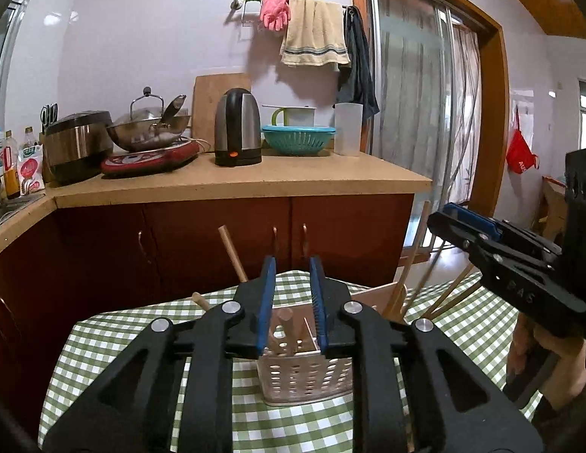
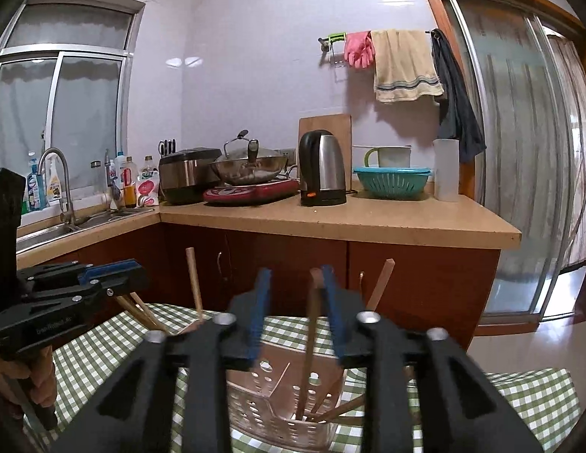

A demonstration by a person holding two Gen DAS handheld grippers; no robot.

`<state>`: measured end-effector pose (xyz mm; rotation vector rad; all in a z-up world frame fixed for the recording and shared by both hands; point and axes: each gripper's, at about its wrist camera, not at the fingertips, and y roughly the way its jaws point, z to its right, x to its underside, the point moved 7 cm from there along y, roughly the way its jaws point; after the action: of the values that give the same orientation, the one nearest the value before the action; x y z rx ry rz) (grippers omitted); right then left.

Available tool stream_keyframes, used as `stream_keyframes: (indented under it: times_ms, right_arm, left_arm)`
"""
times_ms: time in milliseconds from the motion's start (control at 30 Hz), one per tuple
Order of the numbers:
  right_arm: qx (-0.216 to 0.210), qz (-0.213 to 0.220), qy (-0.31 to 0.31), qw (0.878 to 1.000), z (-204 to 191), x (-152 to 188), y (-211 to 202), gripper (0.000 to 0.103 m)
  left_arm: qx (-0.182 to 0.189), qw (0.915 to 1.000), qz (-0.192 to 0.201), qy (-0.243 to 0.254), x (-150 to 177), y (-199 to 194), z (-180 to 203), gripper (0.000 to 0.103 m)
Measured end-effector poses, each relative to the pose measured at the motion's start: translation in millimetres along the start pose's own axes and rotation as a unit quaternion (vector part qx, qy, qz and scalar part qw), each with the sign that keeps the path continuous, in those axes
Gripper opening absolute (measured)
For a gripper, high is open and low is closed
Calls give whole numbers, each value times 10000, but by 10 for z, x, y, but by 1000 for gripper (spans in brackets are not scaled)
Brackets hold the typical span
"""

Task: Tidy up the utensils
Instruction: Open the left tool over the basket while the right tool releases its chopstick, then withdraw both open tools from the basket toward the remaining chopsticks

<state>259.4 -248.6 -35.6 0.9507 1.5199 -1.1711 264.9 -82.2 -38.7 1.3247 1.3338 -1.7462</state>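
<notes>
Your chopstick (image 2: 312,343) is standing tip-down in the perforated holder (image 2: 293,415) on the checked tablecloth (image 2: 527,392), right between your right gripper (image 2: 293,302) pads, which look parted and not squeezing it. Pull that hand straight back so you don't tip the stick out. Your left gripper (image 1: 295,302) hangs over the white holder (image 1: 304,377), jaws slightly apart and empty. Kettle (image 2: 322,168) and counter sit well behind.
</notes>
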Motion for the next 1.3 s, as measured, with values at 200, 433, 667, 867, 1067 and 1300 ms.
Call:
stream_keyframes:
  times_ms: [200,433,667,867,1067,1300]
  right_arm:
    - [35,196,-90,9998,-76,-145,-187,43]
    - [61,234,-52,9997,-184,-70,-578,47]
    - [194,-77,39,9998,-317,400,-933,49]
    - [197,-625,107,9978,-455,982,-1053,49]
    - [241,-1011,196,9944,-461,1398,-1178,49]
    - [253,-1226,227,9919,-479,1686,-1319,49]
  left_arm:
    - [-49,9997,239,-72,-97,-156,-36,36]
    - [-186,9988,442,-76,-15,-562,-25,40]
    - [-274,9994,210,-93,422,-911,37,40]
    - [-234,9991,-291,-187,950,-1078,109,40]
    - [-245,9959,-816,-301,1510,-1233,167,40]
    - [-202,9915,-1210,-426,1980,-1381,237,40]
